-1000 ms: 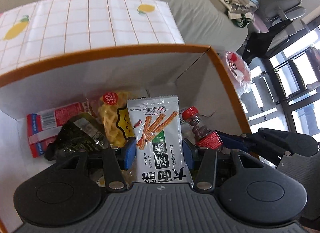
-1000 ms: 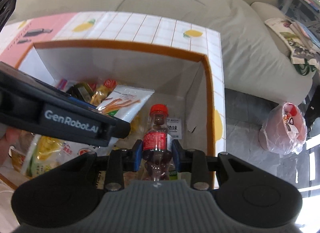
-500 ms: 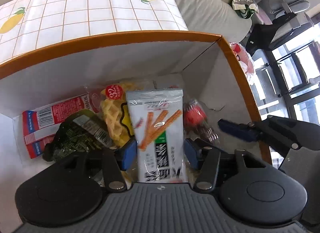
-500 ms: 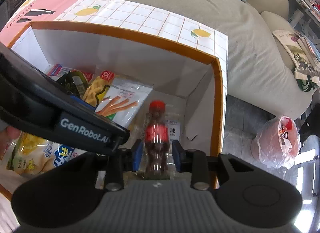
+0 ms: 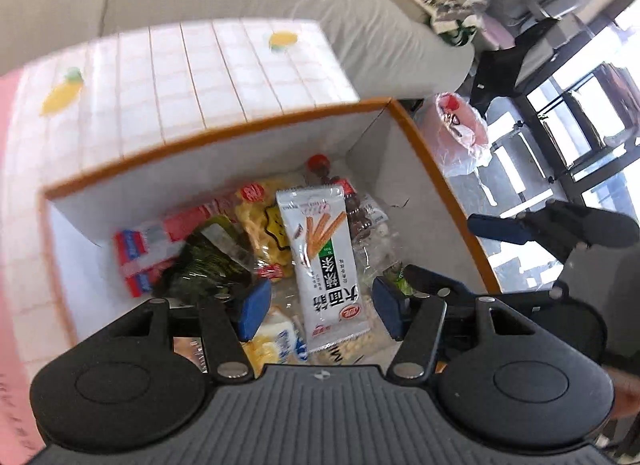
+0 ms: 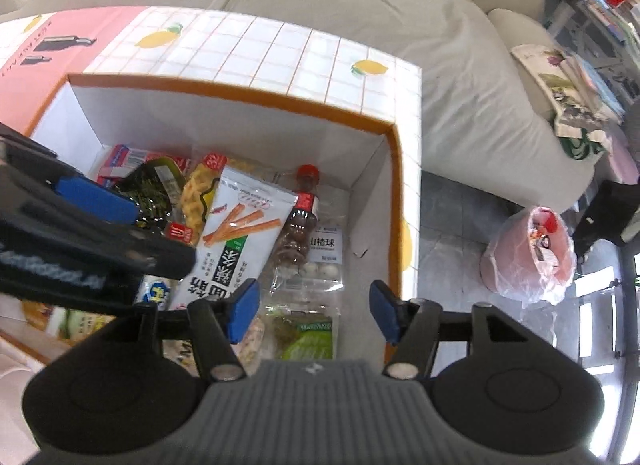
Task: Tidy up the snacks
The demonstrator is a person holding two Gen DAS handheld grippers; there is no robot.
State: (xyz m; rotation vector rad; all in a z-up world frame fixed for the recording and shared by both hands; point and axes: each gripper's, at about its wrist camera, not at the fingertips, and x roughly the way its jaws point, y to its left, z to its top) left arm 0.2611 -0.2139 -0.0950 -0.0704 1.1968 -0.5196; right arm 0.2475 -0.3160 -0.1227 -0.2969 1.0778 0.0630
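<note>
While both grippers open, the box rim stands near the right gripper.

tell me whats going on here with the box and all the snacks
A person is packing snacks into an open box with a handheld tool in each hand. Both tools hang above it with nothing between their pads. The left tool is opening over a white snack packet; the right tool is opening, and a red-capped bottle lies in the box beside the packet.
</note>
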